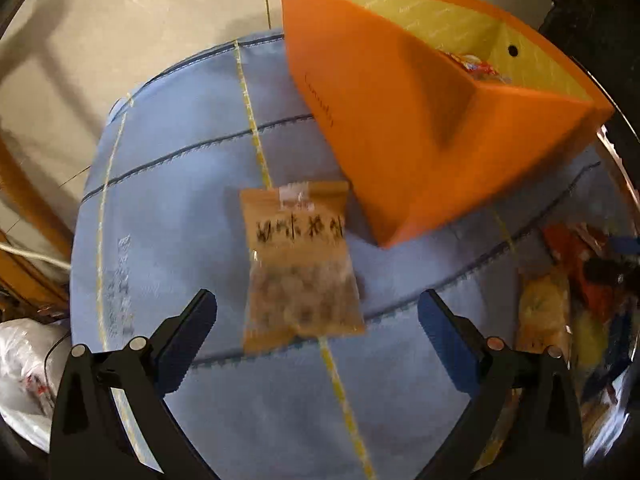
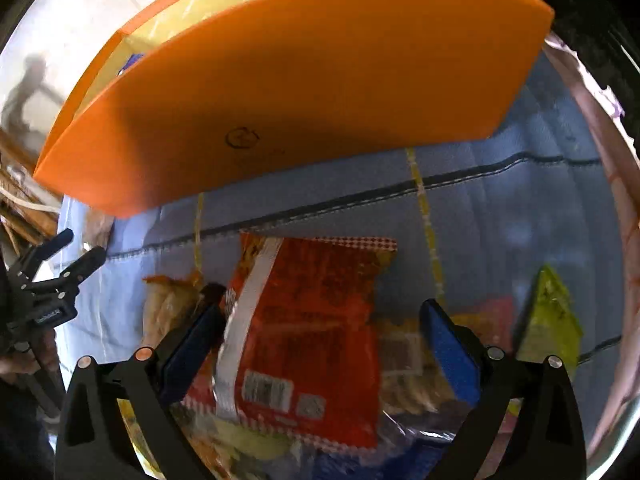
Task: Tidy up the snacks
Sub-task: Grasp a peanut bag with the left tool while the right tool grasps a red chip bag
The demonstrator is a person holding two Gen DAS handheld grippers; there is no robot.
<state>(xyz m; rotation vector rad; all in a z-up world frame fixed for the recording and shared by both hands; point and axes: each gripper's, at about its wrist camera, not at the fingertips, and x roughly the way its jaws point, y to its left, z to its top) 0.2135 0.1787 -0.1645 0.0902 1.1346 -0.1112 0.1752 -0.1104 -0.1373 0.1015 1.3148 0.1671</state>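
Note:
An orange box (image 1: pixel 404 132) with a yellow lining stands on the blue cloth (image 1: pixel 172 200), some wrapped snacks showing inside it. In the left wrist view a brown snack packet (image 1: pixel 298 264) with dark lettering lies flat on the cloth. My left gripper (image 1: pixel 316 306) hangs open just above its lower end, jaws wide to either side and touching nothing. In the right wrist view the orange box (image 2: pixel 304 92) fills the top. Below it a red snack bag (image 2: pixel 308 332) lies on a heap of packets. My right gripper (image 2: pixel 320 320) is open, its jaws spread beside the red bag.
A yellow-green packet (image 2: pixel 550 320) and a tan packet (image 2: pixel 168 312) lie beside the red bag. The left gripper (image 2: pixel 68 264) shows at the far left of the right wrist view. Pale floor tiles (image 1: pixel 140 20), wooden furniture (image 1: pixel 24 216) and a white plastic bag (image 1: pixel 28 368) lie past the cloth's edge.

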